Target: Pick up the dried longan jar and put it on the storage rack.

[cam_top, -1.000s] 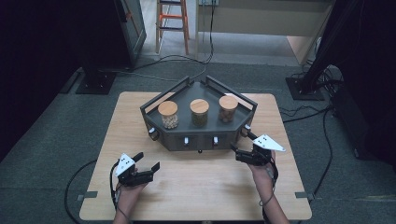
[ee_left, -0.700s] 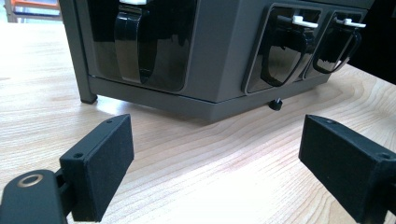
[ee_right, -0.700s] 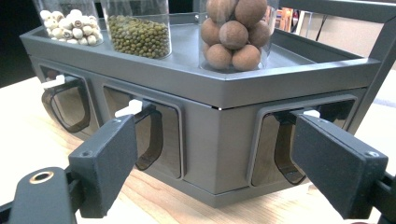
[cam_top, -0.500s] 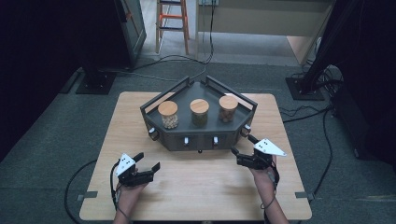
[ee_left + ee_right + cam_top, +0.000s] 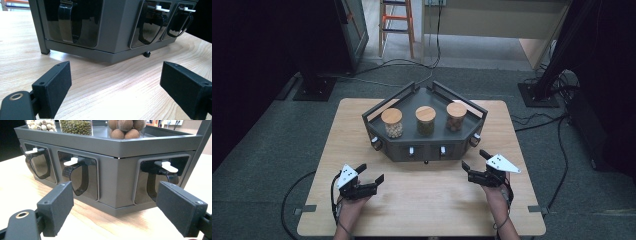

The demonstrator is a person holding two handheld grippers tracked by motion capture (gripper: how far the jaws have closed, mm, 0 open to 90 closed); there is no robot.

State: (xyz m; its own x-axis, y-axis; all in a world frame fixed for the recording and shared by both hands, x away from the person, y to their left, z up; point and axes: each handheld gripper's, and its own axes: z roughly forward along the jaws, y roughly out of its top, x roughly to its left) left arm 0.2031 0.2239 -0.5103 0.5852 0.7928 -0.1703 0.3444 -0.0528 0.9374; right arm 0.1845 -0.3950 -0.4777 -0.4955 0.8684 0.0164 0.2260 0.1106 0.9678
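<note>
A dark grey angled rack [image 5: 427, 150] stands on the far half of the wooden table [image 5: 427, 205]. On its top are three wood-lidded jars: pale seeds [image 5: 392, 122], green beans [image 5: 425, 120] and brown balls [image 5: 456, 116]. Its front faces hold dark scoop compartments with white levers [image 5: 166, 166]. My left gripper [image 5: 371, 172] hovers near the front left and points at the rack's left face [image 5: 75, 22]. It is open, with bare wood between its pads [image 5: 53, 90]. My right gripper [image 5: 474, 159] stands open close to the rack's right front corner [image 5: 117, 182], with nothing in it.
Cables [image 5: 557, 130] run over the grey floor to the right of the table, and one trails off the left front. An orange stool [image 5: 398, 20] and dark stands [image 5: 312, 85] sit beyond the far edge. Bare wood lies between the two grippers.
My right gripper has drifted slightly back toward the table's near edge. The left gripper has stayed put, and both remain open.
</note>
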